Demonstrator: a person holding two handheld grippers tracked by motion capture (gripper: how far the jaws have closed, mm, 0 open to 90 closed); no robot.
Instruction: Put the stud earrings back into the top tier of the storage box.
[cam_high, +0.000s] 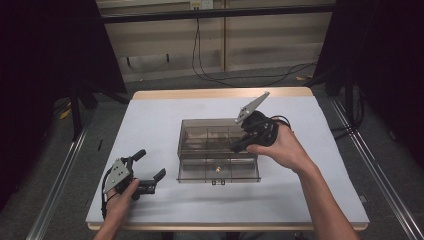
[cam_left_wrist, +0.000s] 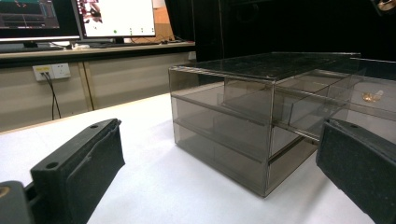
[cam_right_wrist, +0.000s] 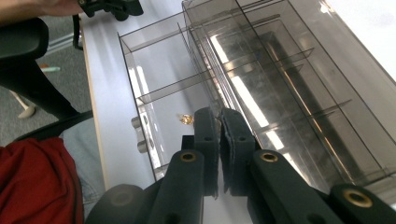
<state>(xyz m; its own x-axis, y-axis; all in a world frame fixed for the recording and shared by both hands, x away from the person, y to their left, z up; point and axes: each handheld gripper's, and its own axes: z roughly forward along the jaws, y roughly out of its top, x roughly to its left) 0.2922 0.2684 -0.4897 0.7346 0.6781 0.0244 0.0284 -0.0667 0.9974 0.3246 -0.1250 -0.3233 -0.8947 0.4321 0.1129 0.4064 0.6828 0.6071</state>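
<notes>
The drawer box (cam_high: 218, 134) is laid lengthwise across the table, drawer (cam_high: 218, 171) drawn toward the person. Right gripper (cam_high: 239, 146) jaws are pressed together, empty; left gripper (cam_high: 149, 171) jaws are spread.

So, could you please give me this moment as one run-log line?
left gripper: open, resting on table | right gripper: shut, empty, over drawer unit | drawer: pulled out, small gold piece inside

Smoky clear drawer box (cam_high: 218, 137), bottom drawer (cam_high: 218, 171) pulled out, mid-table.

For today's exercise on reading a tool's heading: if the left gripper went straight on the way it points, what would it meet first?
Most likely the near corner of the smoky clear drawer box; the open left gripper faces it across bare white table.
</notes>
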